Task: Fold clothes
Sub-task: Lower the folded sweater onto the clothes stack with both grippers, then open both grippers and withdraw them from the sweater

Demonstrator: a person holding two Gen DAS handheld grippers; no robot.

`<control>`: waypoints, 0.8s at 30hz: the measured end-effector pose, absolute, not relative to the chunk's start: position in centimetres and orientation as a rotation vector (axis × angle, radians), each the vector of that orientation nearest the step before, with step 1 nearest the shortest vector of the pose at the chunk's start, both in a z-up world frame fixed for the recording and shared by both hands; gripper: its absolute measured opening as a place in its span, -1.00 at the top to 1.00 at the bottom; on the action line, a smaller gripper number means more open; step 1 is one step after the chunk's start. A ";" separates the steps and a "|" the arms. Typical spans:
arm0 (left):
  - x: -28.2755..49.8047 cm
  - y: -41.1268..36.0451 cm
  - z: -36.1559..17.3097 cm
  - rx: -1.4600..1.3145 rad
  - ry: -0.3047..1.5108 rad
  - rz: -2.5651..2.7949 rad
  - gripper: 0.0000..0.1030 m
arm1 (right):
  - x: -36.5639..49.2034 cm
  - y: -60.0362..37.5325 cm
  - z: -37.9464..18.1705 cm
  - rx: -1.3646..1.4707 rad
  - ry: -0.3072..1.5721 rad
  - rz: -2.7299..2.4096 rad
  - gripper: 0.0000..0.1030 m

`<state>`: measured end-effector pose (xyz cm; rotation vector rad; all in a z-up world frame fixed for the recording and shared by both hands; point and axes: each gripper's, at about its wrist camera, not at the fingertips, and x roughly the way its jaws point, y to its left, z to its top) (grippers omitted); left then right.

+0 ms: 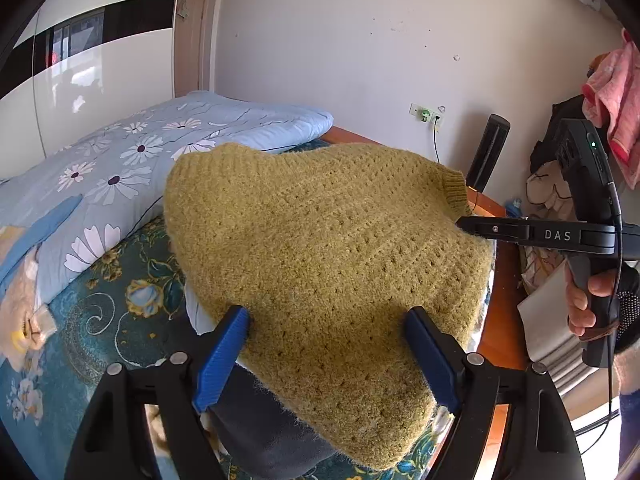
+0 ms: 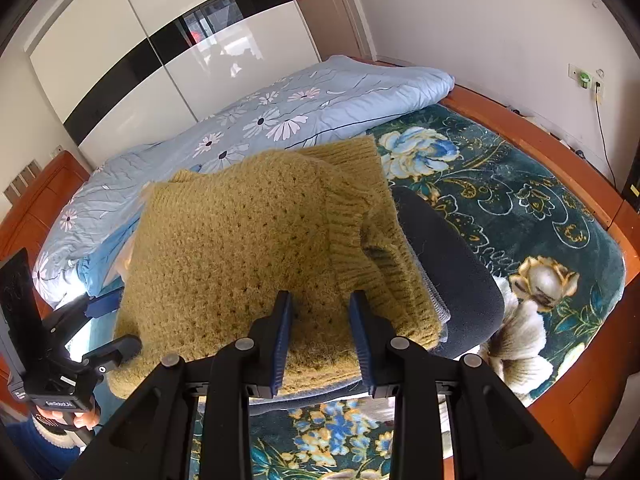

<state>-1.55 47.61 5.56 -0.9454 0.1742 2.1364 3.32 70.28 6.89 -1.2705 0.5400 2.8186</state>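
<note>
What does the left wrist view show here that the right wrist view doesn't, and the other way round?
Only the left wrist view: pink clothes hanging by the wall, and the right gripper from the side, at the mustard sweater. Only the right wrist view: the sweater's ribbed cuff and the left gripper at its other edge. Both: sweater, daisy quilt, floral blanket.

Dark garment [image 2: 452,264] mostly hidden under sweater [image 2: 248,240]; shape unclear

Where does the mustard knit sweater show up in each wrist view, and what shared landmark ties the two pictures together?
Left wrist: the mustard knit sweater fills the centre, between the blue fingers.
Right wrist: the sweater lies centre-left, on a dark garment.
Shared landmark: the light-blue daisy-print quilt behind it.
</note>
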 end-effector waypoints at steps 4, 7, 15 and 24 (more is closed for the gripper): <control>-0.4 46.1 7.1 -0.921 0.135 2.164 -0.62 | 5.2 68.8 8.7 -1.201 0.509 2.852 0.40; 1.0 44.3 7.1 -0.916 0.112 2.198 -0.62 | 6.9 66.5 9.4 -1.174 0.466 2.876 0.30; 3.8 39.7 4.5 -0.990 0.029 2.258 -0.62 | 10.2 60.6 6.3 -1.245 0.453 2.874 0.20; 5.7 37.2 2.1 -1.054 0.066 2.298 -0.67 | 11.9 57.3 3.2 -1.286 0.492 2.797 0.00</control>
